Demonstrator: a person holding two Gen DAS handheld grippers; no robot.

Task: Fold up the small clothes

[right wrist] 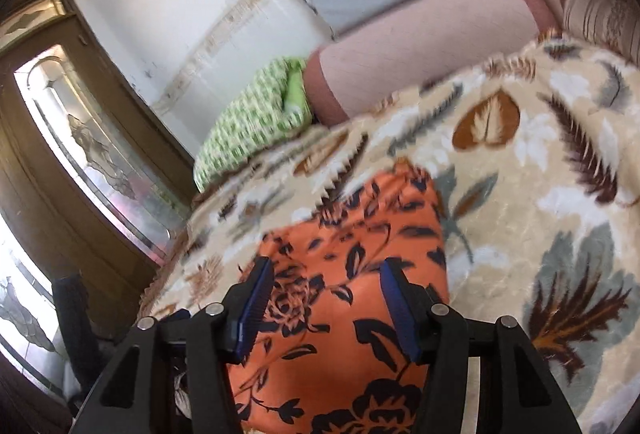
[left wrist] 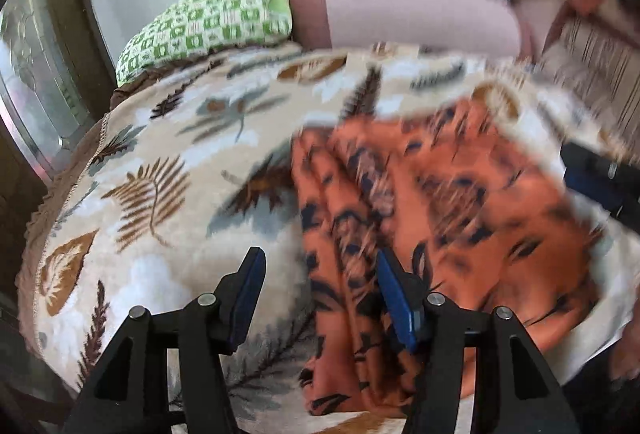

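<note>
A: Left wrist view? 
B: The left gripper (left wrist: 320, 266) has its jaws spread with nothing between them, over the orange floral garment (left wrist: 440, 218), which is blurred on the leaf-print blanket (left wrist: 160, 170). 
A: Right wrist view? 
B: The right gripper (right wrist: 326, 278) is spread and empty above the garment (right wrist: 352, 266), whose long axis runs away toward the green checked pillow (right wrist: 256, 130); its near end is cut off.

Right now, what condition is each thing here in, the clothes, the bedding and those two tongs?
Orange flowered garment: lying on the blanket, creased into lengthwise folds, not gripped.
Leaf-patterned blanket: spread out under the garment.
Green checked pillow: lying at the blanket's far edge.
Pink bolster: lying beside the green pillow.
Left tongs: open, empty.
Right tongs: open, empty, over the garment.
</note>
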